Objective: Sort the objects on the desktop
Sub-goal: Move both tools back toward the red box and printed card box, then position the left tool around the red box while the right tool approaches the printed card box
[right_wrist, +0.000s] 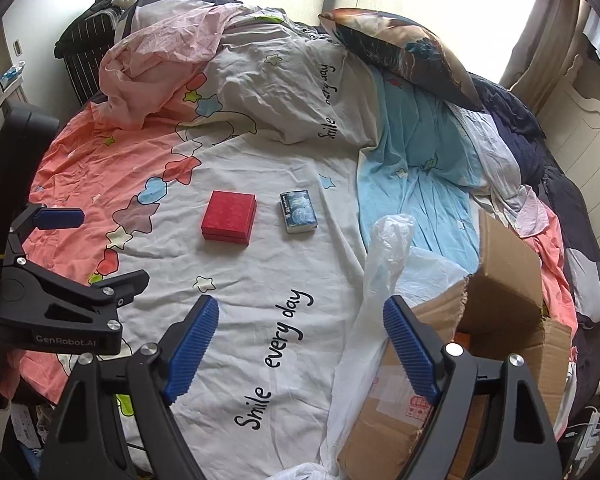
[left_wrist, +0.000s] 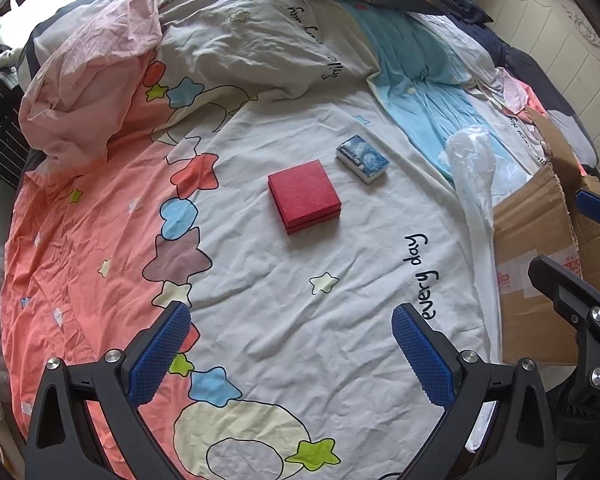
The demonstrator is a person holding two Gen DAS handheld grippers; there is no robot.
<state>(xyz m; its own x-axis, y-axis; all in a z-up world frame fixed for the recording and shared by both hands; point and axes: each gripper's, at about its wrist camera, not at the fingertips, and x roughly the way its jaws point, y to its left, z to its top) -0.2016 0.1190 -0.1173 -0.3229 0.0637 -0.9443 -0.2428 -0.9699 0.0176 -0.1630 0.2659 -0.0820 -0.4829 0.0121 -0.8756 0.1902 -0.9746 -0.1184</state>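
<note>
A red box lies flat on the bed's printed duvet, straight ahead of the left gripper and well apart from its tips. It is square and shallow, with a textured lid that sits on a slightly wider base, so a thin seam runs around its sides. Just beyond it to the right, near but not touching, lies a small blue-and-white pack, a flat rectangular carton with a swirling blue and white picture on top and white edges; its lettering is too small to read.

The left gripper's jaws stand wide apart and hold nothing, their blue ribbed pads facing each other above the duvet. The right gripper is likewise spread wide and empty. From the right wrist view, the red box and the pack lie ahead and to the left of those jaws, side by side. A torn cardboard box stands on the bed behind the right jaw, with a crumpled clear plastic bag draped against its near side.
</note>
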